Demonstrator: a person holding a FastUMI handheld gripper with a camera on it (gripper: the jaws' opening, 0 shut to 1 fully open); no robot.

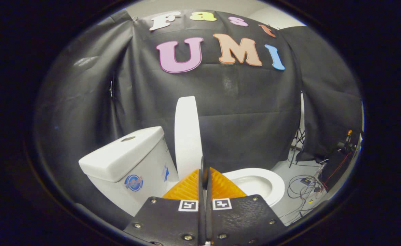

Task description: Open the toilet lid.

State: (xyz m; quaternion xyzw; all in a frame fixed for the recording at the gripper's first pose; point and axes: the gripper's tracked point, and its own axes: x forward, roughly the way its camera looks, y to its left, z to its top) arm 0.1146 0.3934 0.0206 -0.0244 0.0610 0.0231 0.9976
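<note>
The white toilet lid [187, 136] stands raised almost upright, seen edge-on, leaning toward the tank [125, 153] on its left. To the lid's right lies the open white seat and bowl [255, 181]. My gripper [203, 171] sits just in front of the lid's lower edge, its two orange ribbed fingers [187, 188] pressed together with only a thin dark slit between them. Nothing is held between them. Whether the tips touch the lid I cannot tell.
Black cloth hangs behind and to both sides of the toilet. On the grey floor to the right lie tangled cables [306, 184], and a stand's legs [298, 143] and dark equipment [337, 160] sit near the cloth's edge.
</note>
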